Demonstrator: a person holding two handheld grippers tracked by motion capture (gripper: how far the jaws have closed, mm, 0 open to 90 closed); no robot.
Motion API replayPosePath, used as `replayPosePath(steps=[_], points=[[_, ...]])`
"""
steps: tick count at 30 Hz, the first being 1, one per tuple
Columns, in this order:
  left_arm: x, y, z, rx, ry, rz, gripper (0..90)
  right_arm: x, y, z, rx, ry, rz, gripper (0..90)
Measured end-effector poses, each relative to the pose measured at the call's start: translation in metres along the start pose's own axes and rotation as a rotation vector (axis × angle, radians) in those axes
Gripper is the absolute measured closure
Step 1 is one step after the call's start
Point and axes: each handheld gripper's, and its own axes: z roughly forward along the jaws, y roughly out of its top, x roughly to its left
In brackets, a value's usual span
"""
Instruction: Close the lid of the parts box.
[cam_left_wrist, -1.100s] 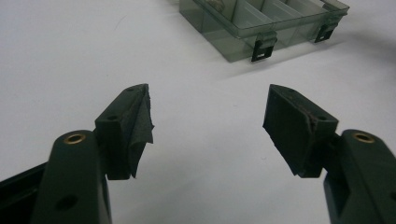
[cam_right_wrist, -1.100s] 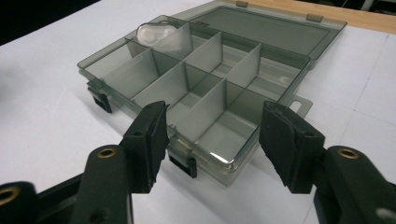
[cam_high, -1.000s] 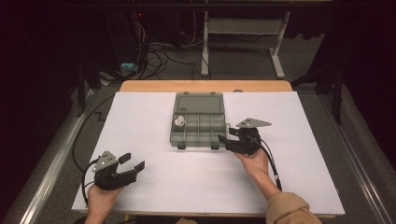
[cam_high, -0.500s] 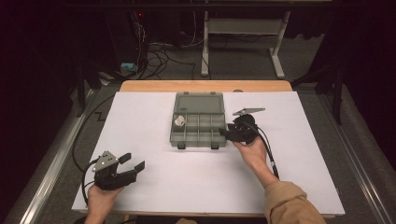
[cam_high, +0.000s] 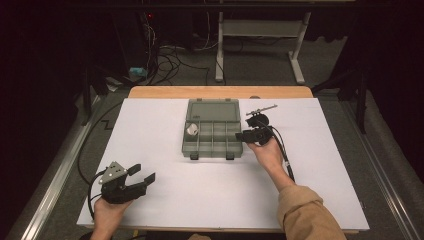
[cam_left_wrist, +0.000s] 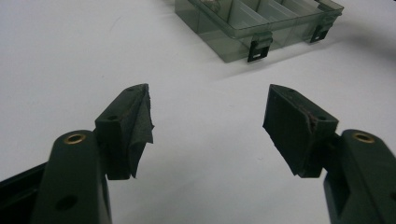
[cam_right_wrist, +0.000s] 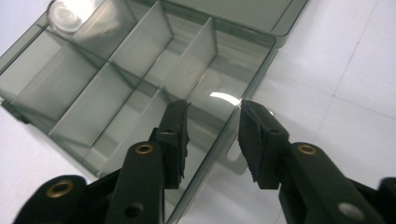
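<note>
White table (cam_high: 320, 200), dark room behind; open compartment box (cam_high: 212, 142) centre-far; right gripper (cam_right_wrist: 212, 140) jaws parted, straddling box's right wall; left gripper (cam_high: 142, 176) wide open, empty, near-left; risk: one-sided pinch tips or skids box.

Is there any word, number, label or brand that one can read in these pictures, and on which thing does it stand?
None can be read.
The organizer box shows no label or print.
The left gripper and the right gripper show no marking.
The white table cover is blank.
</note>
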Motion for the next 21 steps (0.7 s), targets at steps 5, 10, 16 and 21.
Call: replayPosePath(steps=[5,10,16,21], points=[[0.0000,0.0000,-0.0001,0.001,-0.001,0.002,32.7,-0.0049,0.0063,0.0059,0.050,-0.019,0.019,68.3],[-0.0003,0.0002,0.0003,0.004,-0.001,0.002,32.8,-0.0061,0.0093,0.0090,0.071,-0.014,0.024,71.7],[-0.0013,0.0003,0.0007,0.007,0.000,0.006,32.8,-0.0052,0.0094,0.0088,0.093,-0.017,0.030,73.1],[-0.0009,0.0026,0.0034,0.004,0.004,0.016,32.9,-0.0050,0.0090,0.0087,0.097,-0.018,0.036,73.5]])
